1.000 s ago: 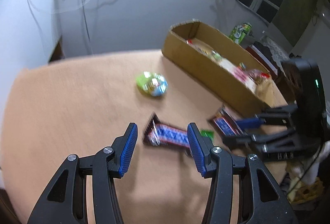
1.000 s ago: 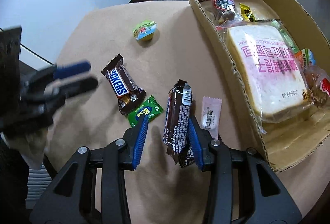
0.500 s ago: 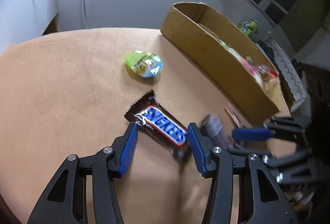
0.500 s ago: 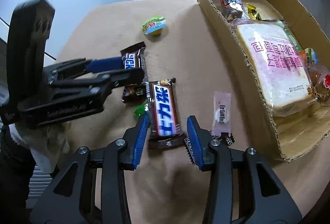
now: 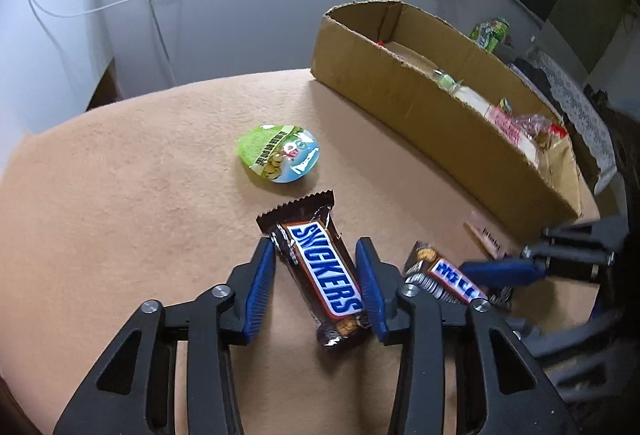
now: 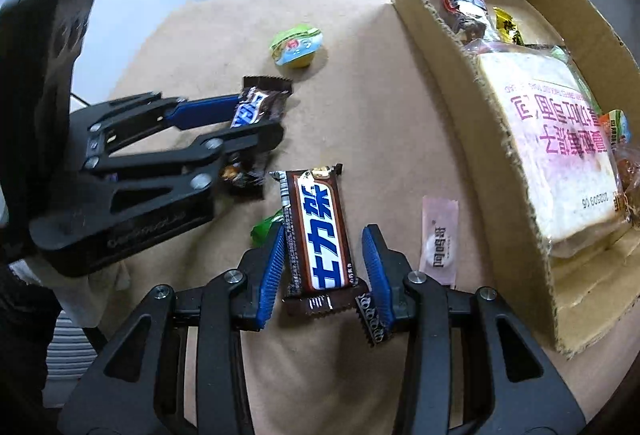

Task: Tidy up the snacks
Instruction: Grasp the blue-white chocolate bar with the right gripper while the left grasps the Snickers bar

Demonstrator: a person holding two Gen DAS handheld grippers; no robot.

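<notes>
The left tongs (image 5: 316, 283) stand spread around a brown Snickers bar with blue lettering (image 5: 320, 271) lying on the tan worktop (image 5: 120, 203). The right tongs (image 6: 326, 267) are likewise spread around a second brown bar with Chinese lettering (image 6: 320, 235). A round green-lidded jelly cup (image 5: 279, 153) sits at 12 o'clock from the Snickers; the open cardboard box (image 5: 400, 91) lies at 2 o'clock.

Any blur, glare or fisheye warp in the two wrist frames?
Left wrist view: sharp; Snickers bar wrapper shows small glare, and the cardboard box rim bows from fisheye. Right wrist view: the left gripper is slightly motion-blurred, while the Chinese-label Snickers bar is crisp; corners vignette black in both.
</notes>
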